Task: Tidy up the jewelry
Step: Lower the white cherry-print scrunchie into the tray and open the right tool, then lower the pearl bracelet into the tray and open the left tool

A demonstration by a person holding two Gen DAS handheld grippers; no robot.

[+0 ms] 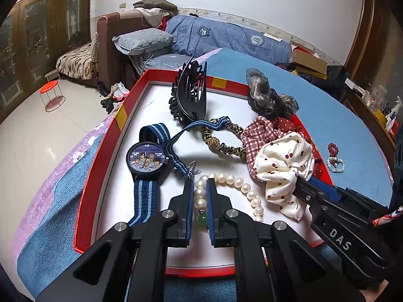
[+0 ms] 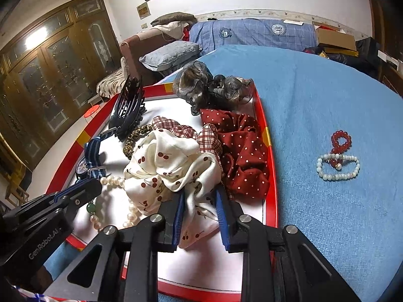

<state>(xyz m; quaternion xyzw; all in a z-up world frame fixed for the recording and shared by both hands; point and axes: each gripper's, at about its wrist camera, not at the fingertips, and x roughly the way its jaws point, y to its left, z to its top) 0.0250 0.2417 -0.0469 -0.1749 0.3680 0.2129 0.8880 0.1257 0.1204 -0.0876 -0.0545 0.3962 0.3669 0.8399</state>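
Note:
A red-rimmed white tray (image 1: pixel 100 176) holds a pearl bracelet (image 1: pixel 241 186) with a green bead, a cartoon-dial watch (image 1: pixel 146 158) and a cream cherry-print scrunchie (image 2: pixel 171 168). My left gripper (image 1: pixel 200 183) is shut on the pearl bracelet, whose pearls show between its blue pads. My right gripper (image 2: pixel 200 192) stands over the tray's near right part, jaws apart, with the scrunchie's loose cloth lying between its fingers. On the blue cloth outside the tray lie a red bead bracelet (image 2: pixel 340 141) and a pale bead bracelet (image 2: pixel 337 168).
The tray also holds a black hair claw (image 1: pixel 191 93), a leopard-print band (image 1: pixel 226 141), a plaid scrunchie (image 1: pixel 254 136), a red dotted scrunchie (image 2: pixel 241 156) and a grey gauze scrunchie (image 1: pixel 267 95). Blue cloth (image 2: pixel 327 88) spreads right of the tray. A sofa and cabinets stand behind.

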